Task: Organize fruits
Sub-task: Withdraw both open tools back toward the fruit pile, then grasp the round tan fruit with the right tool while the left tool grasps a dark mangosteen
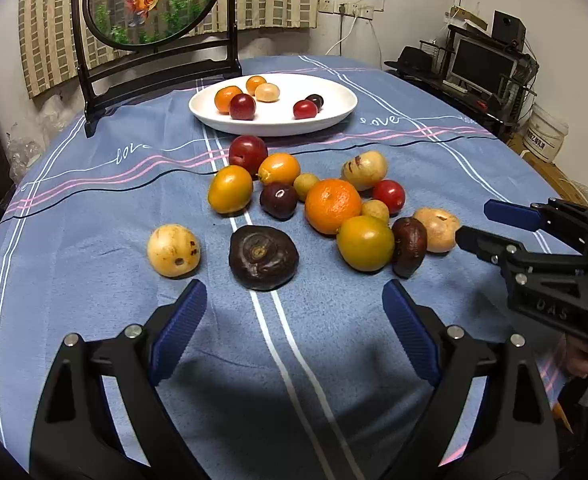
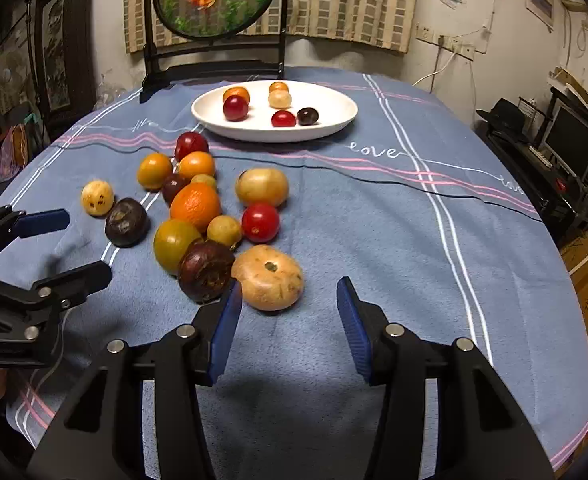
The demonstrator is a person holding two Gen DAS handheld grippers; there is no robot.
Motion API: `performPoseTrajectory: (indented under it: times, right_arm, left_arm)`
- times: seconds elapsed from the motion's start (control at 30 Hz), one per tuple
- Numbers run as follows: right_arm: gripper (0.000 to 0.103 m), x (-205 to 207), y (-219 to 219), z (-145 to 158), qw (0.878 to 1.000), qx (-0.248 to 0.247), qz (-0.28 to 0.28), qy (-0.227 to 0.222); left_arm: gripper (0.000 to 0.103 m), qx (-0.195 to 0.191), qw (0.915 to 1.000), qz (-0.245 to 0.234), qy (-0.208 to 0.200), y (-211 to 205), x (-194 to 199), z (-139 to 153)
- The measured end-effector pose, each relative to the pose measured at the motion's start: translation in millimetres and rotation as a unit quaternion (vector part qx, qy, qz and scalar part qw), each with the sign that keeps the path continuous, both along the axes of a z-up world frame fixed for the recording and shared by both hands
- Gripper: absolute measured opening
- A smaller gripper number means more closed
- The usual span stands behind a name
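Observation:
A white plate (image 1: 333, 118) at the back of the table holds several small fruits; it also shows in the right wrist view (image 2: 333, 126). A heap of loose fruits lies on the blue cloth, with a big orange (image 1: 332, 206) in the middle. My left gripper (image 1: 294, 300) is open and empty, just short of a dark purple fruit (image 1: 263, 257), with a pale yellow fruit (image 1: 173, 250) to its left. My right gripper (image 2: 289, 298) is open and empty, close behind a tan round fruit (image 2: 268, 277), next to a dark purple fruit (image 2: 206, 270).
A dark wooden stand with a round goldfish panel (image 1: 154, 0) stands behind the plate. The table's right edge drops off toward a desk with a monitor (image 1: 483, 66) and boxes on the floor. The right gripper shows in the left wrist view (image 1: 473, 222).

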State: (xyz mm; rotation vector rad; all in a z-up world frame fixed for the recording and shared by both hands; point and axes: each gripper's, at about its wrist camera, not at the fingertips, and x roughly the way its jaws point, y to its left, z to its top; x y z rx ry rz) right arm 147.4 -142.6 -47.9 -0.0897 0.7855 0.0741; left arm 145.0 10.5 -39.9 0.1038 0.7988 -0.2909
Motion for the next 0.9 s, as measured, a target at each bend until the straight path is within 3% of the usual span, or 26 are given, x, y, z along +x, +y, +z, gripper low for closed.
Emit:
performPoseTrajectory:
  times: [0.47, 0.57, 0.77, 0.9]
  right_arm:
    - [0.050, 30.4, 5.1, -21.4, 0.998, 0.020, 0.014, 0.057]
    - [0.045, 30.3, 6.5, -21.5, 0.998, 0.018, 0.014, 0.057]
    - [0.045, 25.6, 6.3, -20.4, 0.998, 0.020, -0.008, 0.053]
    - [0.045, 19.2, 4.6, -20.0, 0.998, 0.024, -0.028, 0.046]
  left_arm:
    - [0.091, -0.023, 0.9991, 0.004, 0.036, 4.9, 12.1, -11.5]
    - [0.091, -0.024, 0.9989, 0.003, 0.039, 6.2, 14.1, -12.2]
    - [0.067, -0.015, 0.9986, -0.013, 0.049, 8.5, 24.9, -15.7]
    - [0.065, -0.008, 0.9985, -0.019, 0.051, 10.7, 32.5, -16.2]
